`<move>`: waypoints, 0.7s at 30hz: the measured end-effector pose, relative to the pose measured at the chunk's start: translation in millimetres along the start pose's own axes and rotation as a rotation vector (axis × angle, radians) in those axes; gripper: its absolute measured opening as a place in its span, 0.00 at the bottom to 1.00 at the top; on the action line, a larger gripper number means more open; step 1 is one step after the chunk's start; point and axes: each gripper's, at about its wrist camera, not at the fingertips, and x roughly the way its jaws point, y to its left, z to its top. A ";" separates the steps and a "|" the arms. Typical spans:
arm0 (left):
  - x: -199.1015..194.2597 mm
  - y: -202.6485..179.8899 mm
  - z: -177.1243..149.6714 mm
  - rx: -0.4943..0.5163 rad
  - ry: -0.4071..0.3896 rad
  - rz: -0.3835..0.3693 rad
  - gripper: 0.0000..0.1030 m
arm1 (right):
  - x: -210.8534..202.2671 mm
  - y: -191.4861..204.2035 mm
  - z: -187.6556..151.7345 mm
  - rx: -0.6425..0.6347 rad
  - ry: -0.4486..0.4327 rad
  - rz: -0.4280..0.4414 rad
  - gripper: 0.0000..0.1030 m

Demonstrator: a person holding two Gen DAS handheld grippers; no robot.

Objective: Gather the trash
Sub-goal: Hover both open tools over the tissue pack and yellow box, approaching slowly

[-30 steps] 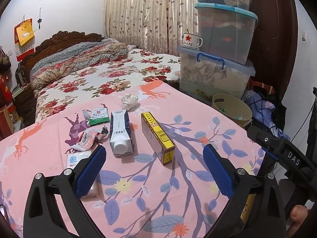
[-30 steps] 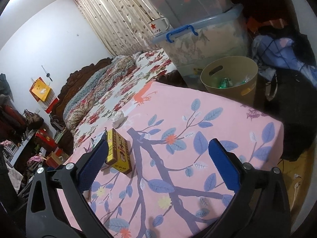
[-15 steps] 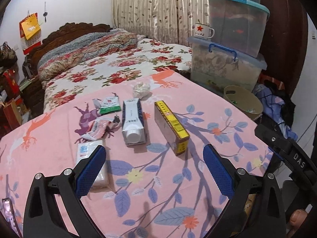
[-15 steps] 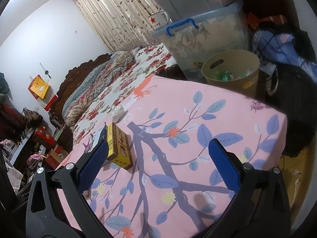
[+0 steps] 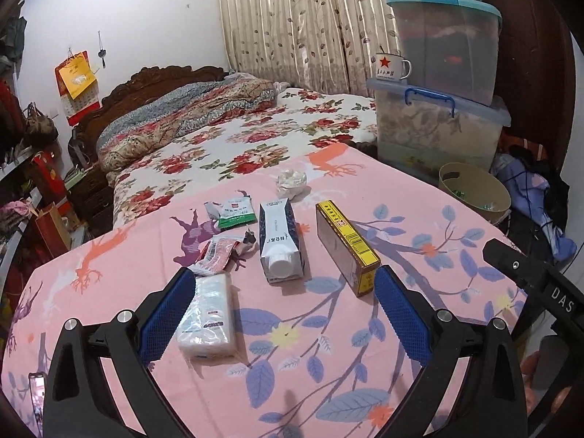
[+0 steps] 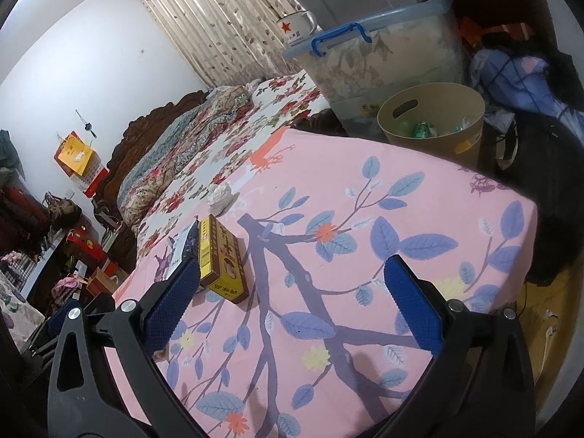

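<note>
Spread wide, blue-padded fingers (image 5: 166,314) of left gripper (image 5: 284,310) and right gripper (image 6: 288,299), gripping nothing. Yellow-topped brown carton (image 5: 345,242) at twelve o'clock on pink leaf-print tablecloth (image 5: 328,346); beige round wastebasket (image 6: 434,124) at one o'clock.

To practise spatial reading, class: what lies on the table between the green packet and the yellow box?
The milk carton, lying flat with its cap toward the camera; left wrist view shows it, between packet and box.

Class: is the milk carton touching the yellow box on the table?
Apart. The left wrist view shows pink cloth between the milk carton and the yellow box.
</note>
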 end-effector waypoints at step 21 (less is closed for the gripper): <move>-17.4 5.7 -0.2 0.047 -0.087 0.065 0.92 | 7.0 10.4 -10.7 -0.021 0.031 0.042 0.97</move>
